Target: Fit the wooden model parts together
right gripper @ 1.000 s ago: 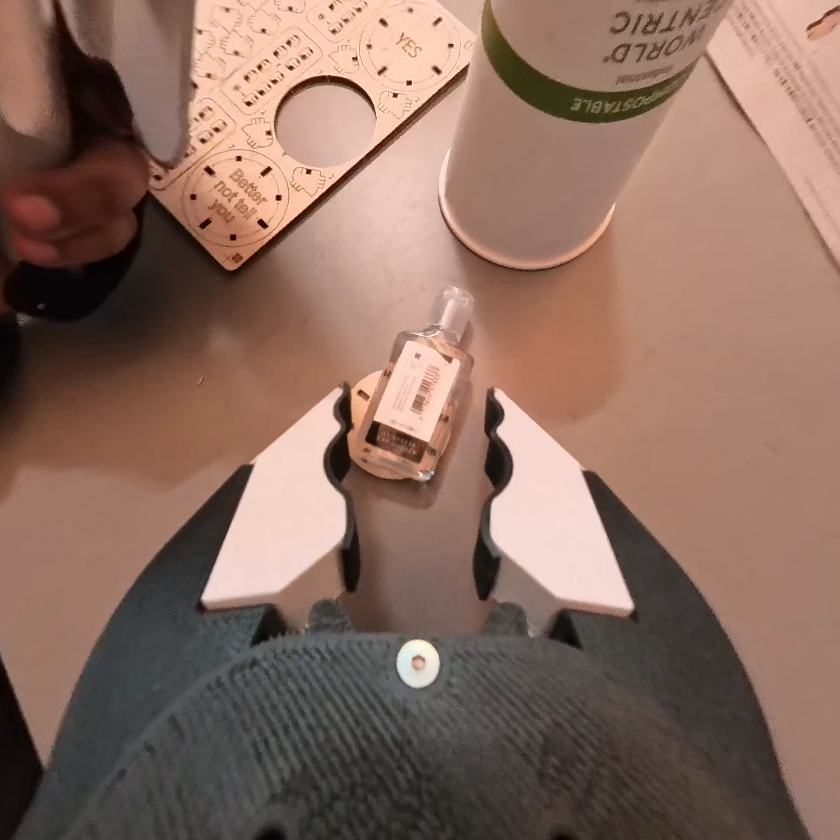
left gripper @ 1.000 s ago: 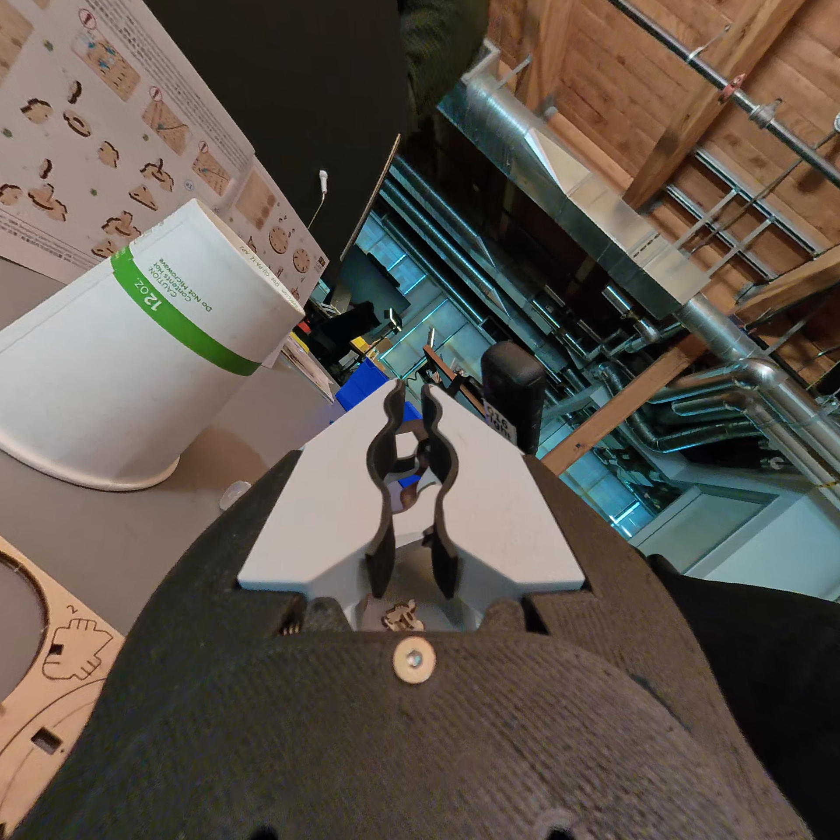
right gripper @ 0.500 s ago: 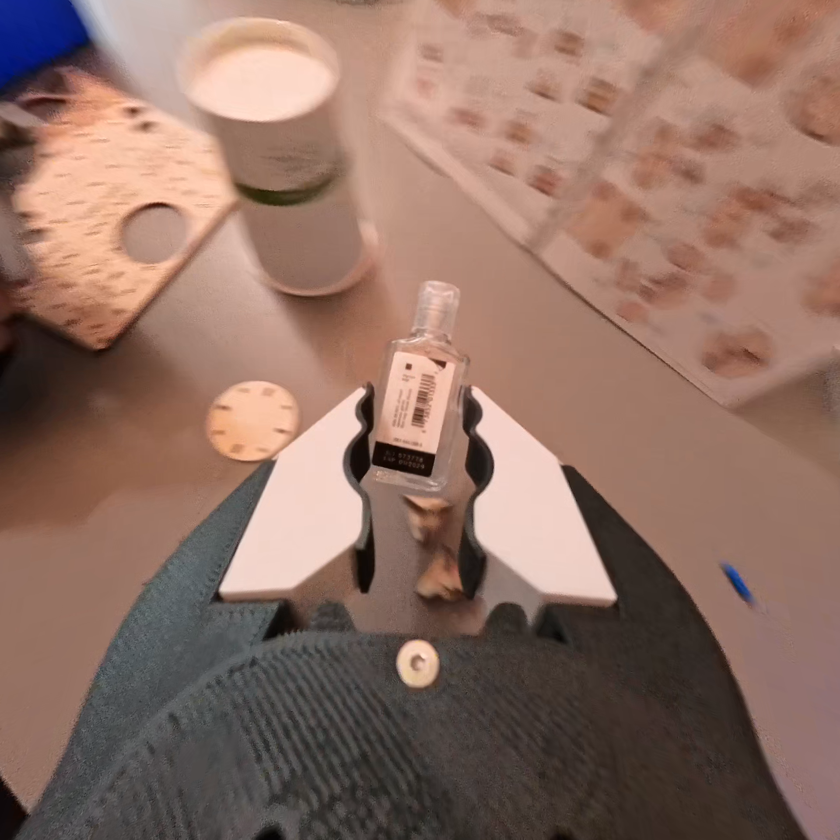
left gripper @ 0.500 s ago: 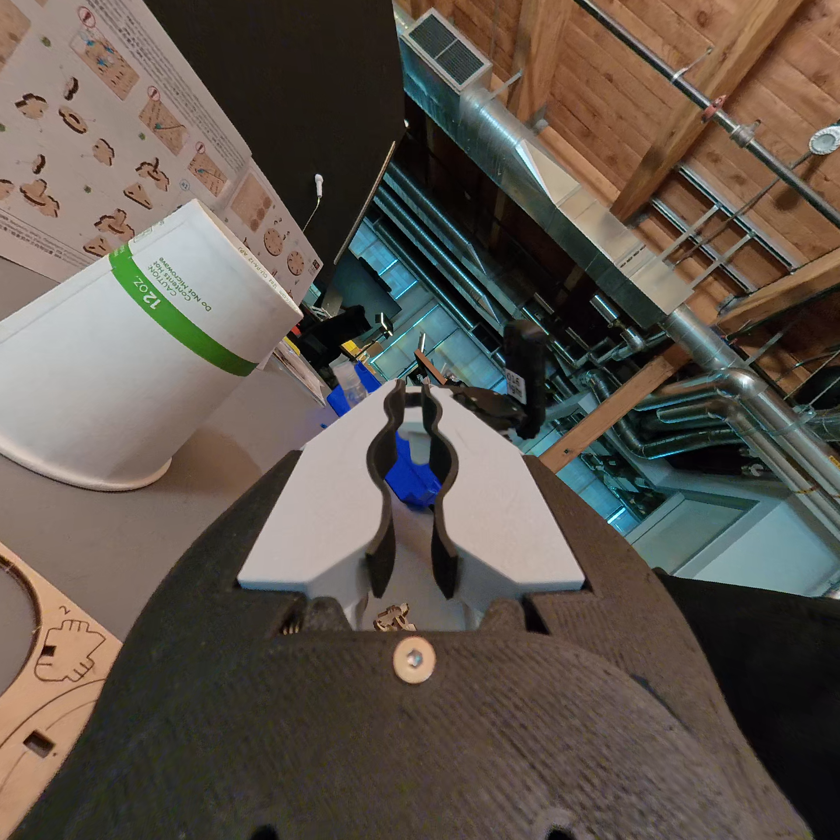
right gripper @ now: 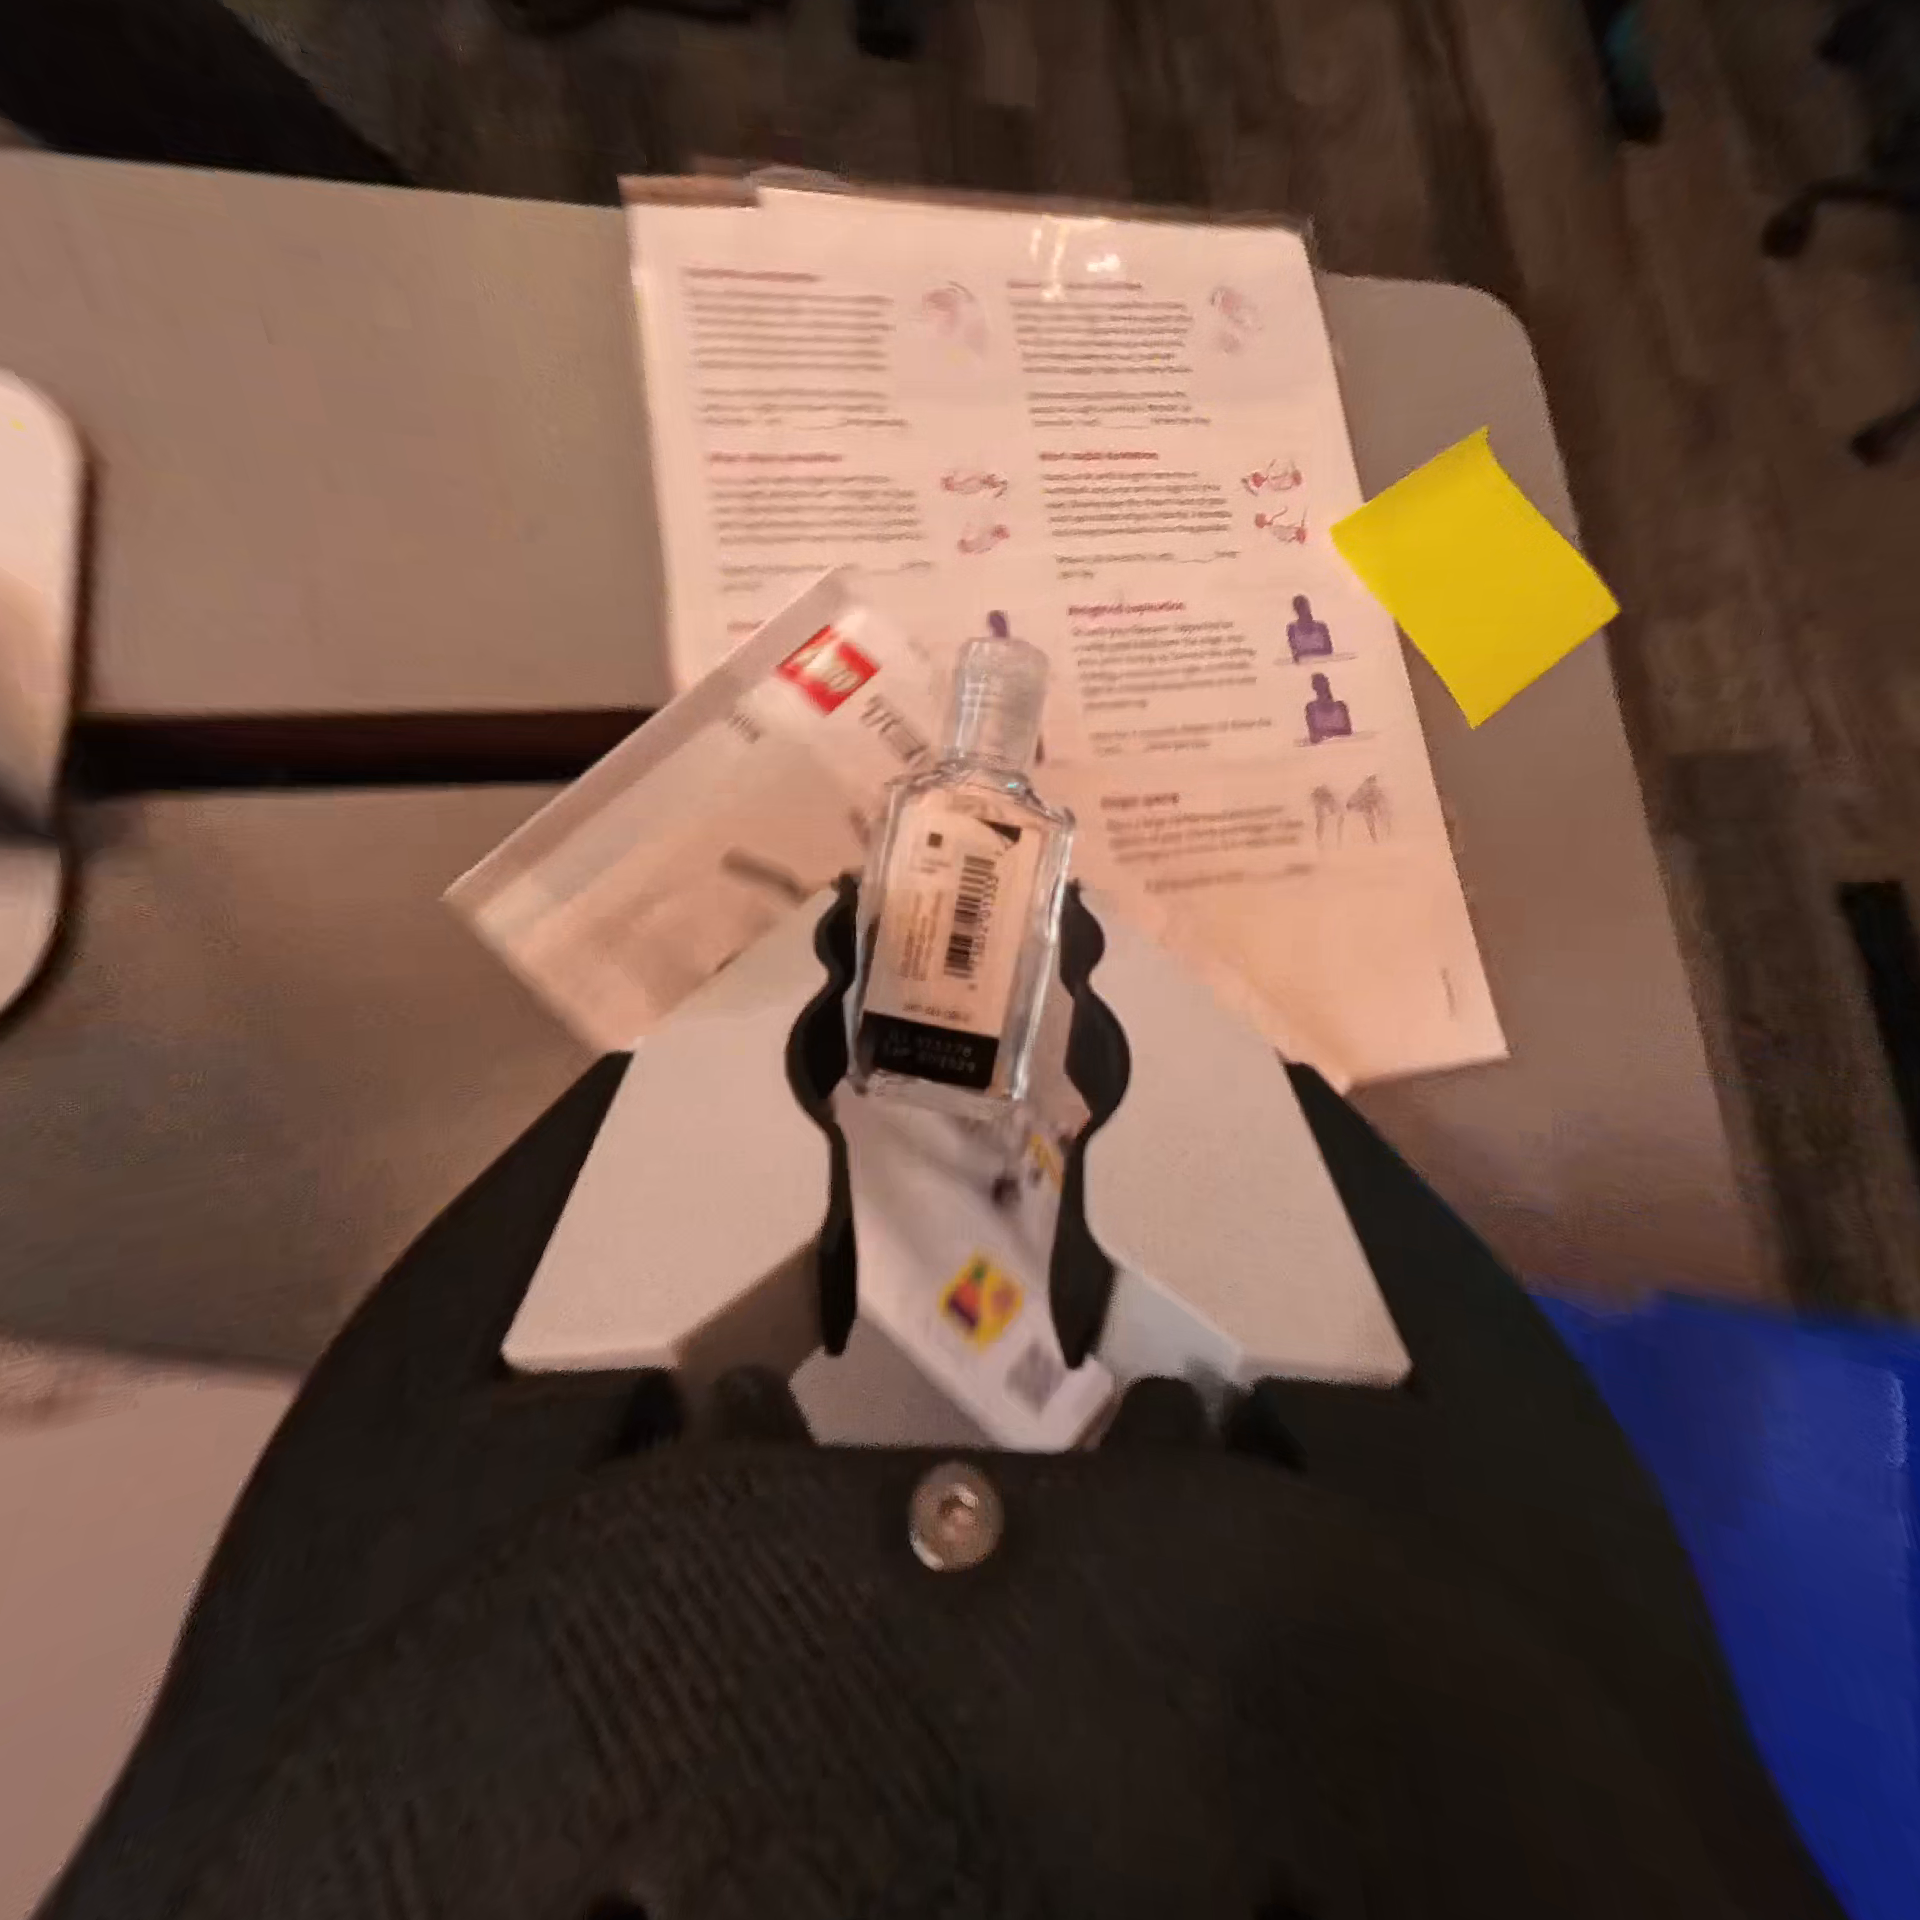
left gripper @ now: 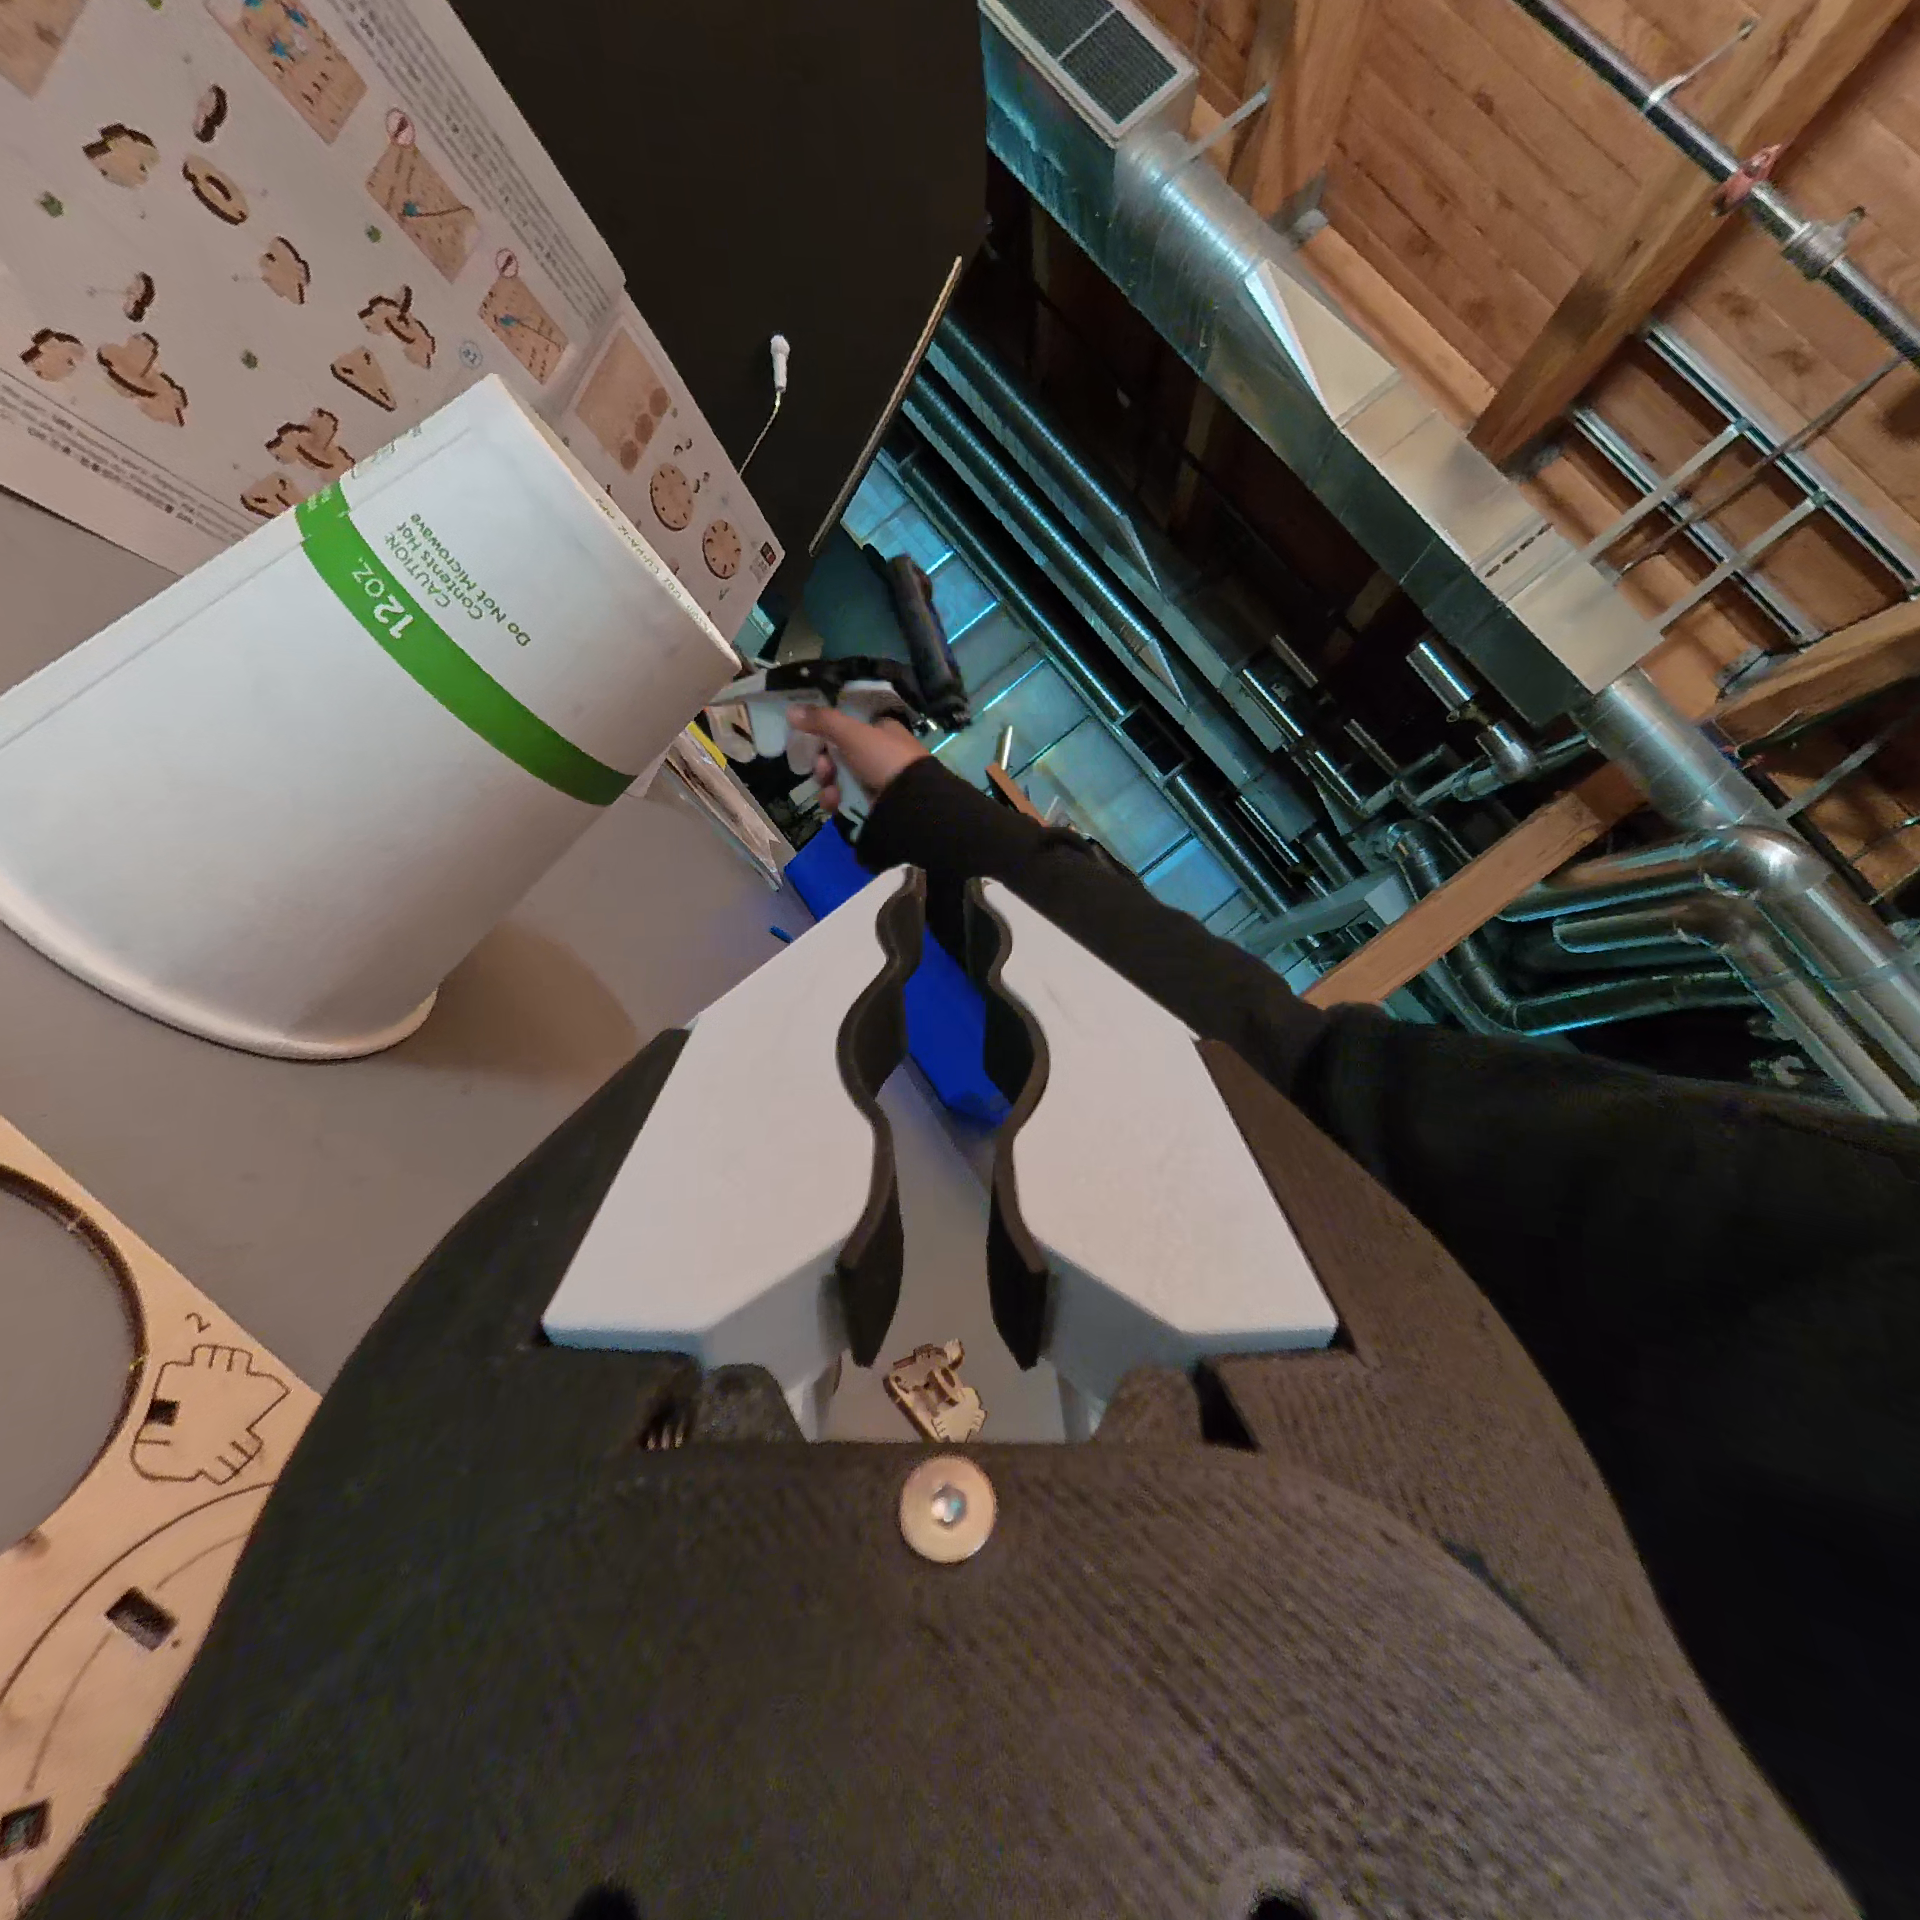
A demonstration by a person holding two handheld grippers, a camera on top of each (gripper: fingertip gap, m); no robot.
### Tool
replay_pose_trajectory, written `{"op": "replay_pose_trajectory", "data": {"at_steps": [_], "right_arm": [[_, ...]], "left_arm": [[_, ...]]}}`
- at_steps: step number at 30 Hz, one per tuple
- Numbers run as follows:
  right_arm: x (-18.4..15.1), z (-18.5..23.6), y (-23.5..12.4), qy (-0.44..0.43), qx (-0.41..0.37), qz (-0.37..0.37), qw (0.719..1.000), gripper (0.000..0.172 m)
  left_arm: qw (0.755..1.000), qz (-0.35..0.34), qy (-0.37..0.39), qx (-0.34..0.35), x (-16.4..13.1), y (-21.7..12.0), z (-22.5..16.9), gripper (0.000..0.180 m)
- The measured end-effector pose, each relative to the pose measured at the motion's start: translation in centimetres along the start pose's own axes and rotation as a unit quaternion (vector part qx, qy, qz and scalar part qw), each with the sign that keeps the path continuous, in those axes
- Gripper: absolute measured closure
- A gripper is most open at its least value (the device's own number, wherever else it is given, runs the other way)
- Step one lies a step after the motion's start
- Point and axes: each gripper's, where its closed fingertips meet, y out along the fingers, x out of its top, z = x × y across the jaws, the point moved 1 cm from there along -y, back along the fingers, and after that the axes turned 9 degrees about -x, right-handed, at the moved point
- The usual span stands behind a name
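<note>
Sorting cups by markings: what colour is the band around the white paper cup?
Green, on the white paper cup; clearest in the left wrist view.

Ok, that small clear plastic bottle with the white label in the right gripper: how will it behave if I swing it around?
The small clear plastic bottle is probably light and stiff. The right gripper pinches only its lower body, so the capped neck overhangs and it may pivot. Its smooth, flat sides look slippery; a quick swing could let it slide out.

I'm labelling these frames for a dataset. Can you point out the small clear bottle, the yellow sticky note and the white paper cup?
small clear bottle (right gripper: 961, 914): right wrist view, on its label.
yellow sticky note (right gripper: 1470, 577): right wrist view, centre of the sheet.
white paper cup (left gripper: 312, 769): left wrist view, on its side wall.
</note>
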Motion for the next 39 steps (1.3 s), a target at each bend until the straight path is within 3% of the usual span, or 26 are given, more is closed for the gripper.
{"op": "replay_pose_trajectory", "data": {"at_steps": [5,10,13,15,17,21,25,28,31,34,35,37,39], "right_arm": [[1.4,0.4,5.5,0.019,0.027,0.039,0.999,0.134],[2.4,0.5,4.4,0.016,0.02,0.004,1.0,0.128],[1.5,0.8,1.4,0.022,0.022,-0.01,0.999,0.112],[-0.7,1.9,-1.1,0.019,0.037,-0.003,0.999,0.093],[-3.5,3.3,-4.2,0.007,0.048,-0.004,0.999,0.088],[-6.9,8.7,-14.1,-0.033,0.121,-0.117,0.985,0.084],[-8.1,18.5,-26.0,-0.144,0.234,-0.273,0.922,0.087],[-9.3,26.6,-31.6,-0.249,0.296,-0.338,0.858,0.084],[-11.2,33.2,-33.5,-0.306,0.36,-0.325,0.819,0.07],[-12.3,37.0,-31.8,-0.304,0.385,-0.267,0.83,0.066],[-12.5,37.6,-31.0,-0.295,0.393,-0.246,0.836,0.073],[-12.4,38.0,-30.8,-0.262,0.426,-0.214,0.839,0.101],[-11.6,36.9,-32.0,-0.221,0.463,-0.199,0.835,0.101]], "left_arm": [[1.0,0.025,0.004,0.019,-0.7,0.3,0.7,0.174],[1.0,0.013,-0.007,0.011,-0.5,0.2,0.6,0.174],[1.0,0.011,-0.01,0.001,-0.5,0.3,0.3,0.174],[1.0,0.009,-0.008,-0.004,-0.5,0.3,0.0,0.174],[1.0,0.005,-0.009,-0.008,-0.4,0.2,-0.2,0.174],[1.0,-0.01,-0.005,-0.015,0.0,-0.1,-0.5,0.174],[0.999,-0.025,0.016,-0.013,0.7,-0.3,-0.9,0.174],[0.996,-0.063,0.068,0.0,2.3,-1.2,-1.7,0.174],[0.992,-0.074,0.103,0.019,3.1,-2.3,-2.0,0.177],[0.995,-0.049,0.091,0.008,2.5,-1.8,-1.9,0.18],[0.995,-0.039,0.09,0.009,2.2,-1.6,-1.8,0.18],[0.995,-0.025,0.097,0.012,1.8,-1.3,-1.9,0.18],[0.994,-0.024,0.107,0.016,1.8,-1.3,-2.0,0.18]]}}
